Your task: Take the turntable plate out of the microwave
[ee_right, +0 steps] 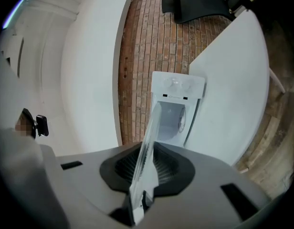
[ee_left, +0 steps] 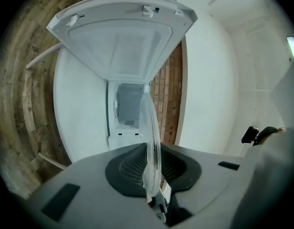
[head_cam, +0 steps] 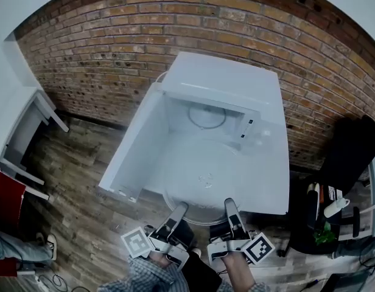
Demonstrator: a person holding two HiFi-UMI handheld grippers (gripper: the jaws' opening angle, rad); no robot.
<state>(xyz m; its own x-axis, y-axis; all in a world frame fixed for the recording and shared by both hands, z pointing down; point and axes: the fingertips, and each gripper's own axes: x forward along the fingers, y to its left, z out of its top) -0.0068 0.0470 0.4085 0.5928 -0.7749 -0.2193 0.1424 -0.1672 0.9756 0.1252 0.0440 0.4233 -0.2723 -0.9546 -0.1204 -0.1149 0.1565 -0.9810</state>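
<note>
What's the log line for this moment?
left hand-held gripper: shut on plate rim | right hand-held gripper: shut on plate rim | plate: held flat, in front of microwave | door: open

My left tool (head_cam: pixel 180 208) and right tool (head_cam: pixel 230 204) pinch the clear turntable plate (head_cam: pixel 203 175) by its rim farthest from the microwave (head_cam: pixel 230 81), before its cavity; its door (head_cam: pixel 136 145) stands open.

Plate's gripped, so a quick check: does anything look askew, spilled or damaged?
Nothing stands out. The glass turntable plate looks whole, its near rim clamped by the left hand-held gripper and the right hand-held gripper, outside the open microwave.
</note>
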